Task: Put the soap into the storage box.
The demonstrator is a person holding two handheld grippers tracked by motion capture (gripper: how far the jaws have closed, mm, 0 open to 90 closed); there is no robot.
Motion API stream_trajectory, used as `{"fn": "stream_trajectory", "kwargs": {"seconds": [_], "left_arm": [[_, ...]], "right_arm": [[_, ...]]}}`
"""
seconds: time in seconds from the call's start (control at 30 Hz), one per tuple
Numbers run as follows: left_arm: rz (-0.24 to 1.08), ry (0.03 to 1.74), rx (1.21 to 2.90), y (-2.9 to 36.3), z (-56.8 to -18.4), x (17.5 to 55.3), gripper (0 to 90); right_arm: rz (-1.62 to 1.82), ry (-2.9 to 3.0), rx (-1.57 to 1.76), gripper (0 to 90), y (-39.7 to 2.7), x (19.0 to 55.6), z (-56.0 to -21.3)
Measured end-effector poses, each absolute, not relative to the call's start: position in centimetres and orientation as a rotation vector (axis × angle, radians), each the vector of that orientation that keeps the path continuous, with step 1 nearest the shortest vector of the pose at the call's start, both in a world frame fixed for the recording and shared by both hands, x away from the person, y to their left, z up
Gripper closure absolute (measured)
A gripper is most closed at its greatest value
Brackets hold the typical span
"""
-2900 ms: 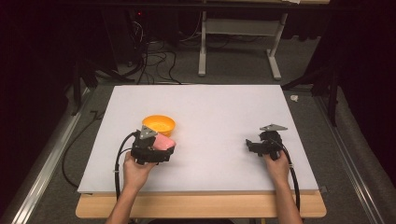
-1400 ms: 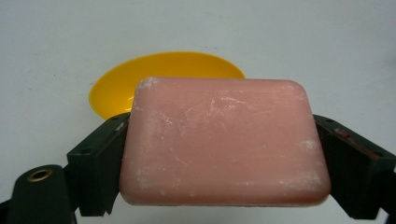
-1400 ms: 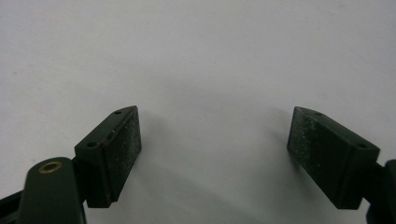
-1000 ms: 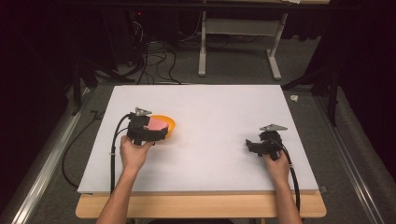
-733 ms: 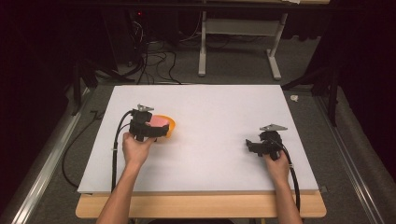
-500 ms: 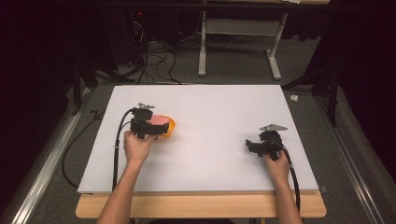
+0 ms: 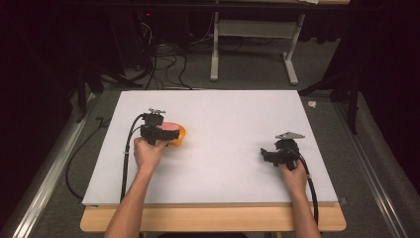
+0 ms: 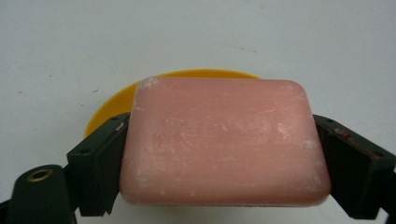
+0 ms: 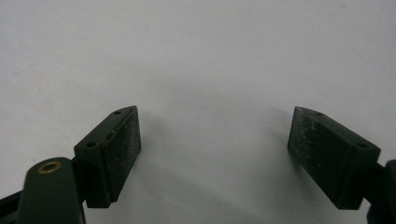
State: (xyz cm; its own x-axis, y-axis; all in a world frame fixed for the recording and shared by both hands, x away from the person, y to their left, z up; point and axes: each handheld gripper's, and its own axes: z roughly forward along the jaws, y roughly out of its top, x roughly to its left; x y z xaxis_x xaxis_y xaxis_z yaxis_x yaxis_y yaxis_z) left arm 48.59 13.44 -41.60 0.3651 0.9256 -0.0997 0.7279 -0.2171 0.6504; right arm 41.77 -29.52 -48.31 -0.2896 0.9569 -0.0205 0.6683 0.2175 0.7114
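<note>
Pink rectangular soap bar (image 8: 224,142) sits clamped between the left gripper's (image 7: 166,135) jaws, held just above a shallow orange plastic dish (image 8: 109,105) at the white table's (image 7: 233,114) left. Right gripper (image 9: 215,154), far right, gapes empty.

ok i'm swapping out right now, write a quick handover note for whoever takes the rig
Left hand-held gripper: shut on the pink soap bar, jaws pressing on its two short sides, held over the yellow dish at the left of the white table.
Right hand-held gripper: open, nothing between its jaws, low over bare table on the right.
Done: the soap is gripped and brought to the dish.
Left: probably set the soap down into the dish and open the left jaws; whether the soap already touches the dish cannot be told.
</note>
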Motion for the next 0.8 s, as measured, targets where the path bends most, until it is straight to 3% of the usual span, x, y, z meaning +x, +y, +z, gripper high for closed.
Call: {"fn": "stream_trajectory", "kwargs": {"seconds": [0.8], "left_arm": [[0.384, 1.489, 1.99, 13.1, -42.8, 49.7, 13.7]], "right_arm": [[0.833, 2.037, 1.498, 18.0, -29.5, 41.8, -48.3]]}}
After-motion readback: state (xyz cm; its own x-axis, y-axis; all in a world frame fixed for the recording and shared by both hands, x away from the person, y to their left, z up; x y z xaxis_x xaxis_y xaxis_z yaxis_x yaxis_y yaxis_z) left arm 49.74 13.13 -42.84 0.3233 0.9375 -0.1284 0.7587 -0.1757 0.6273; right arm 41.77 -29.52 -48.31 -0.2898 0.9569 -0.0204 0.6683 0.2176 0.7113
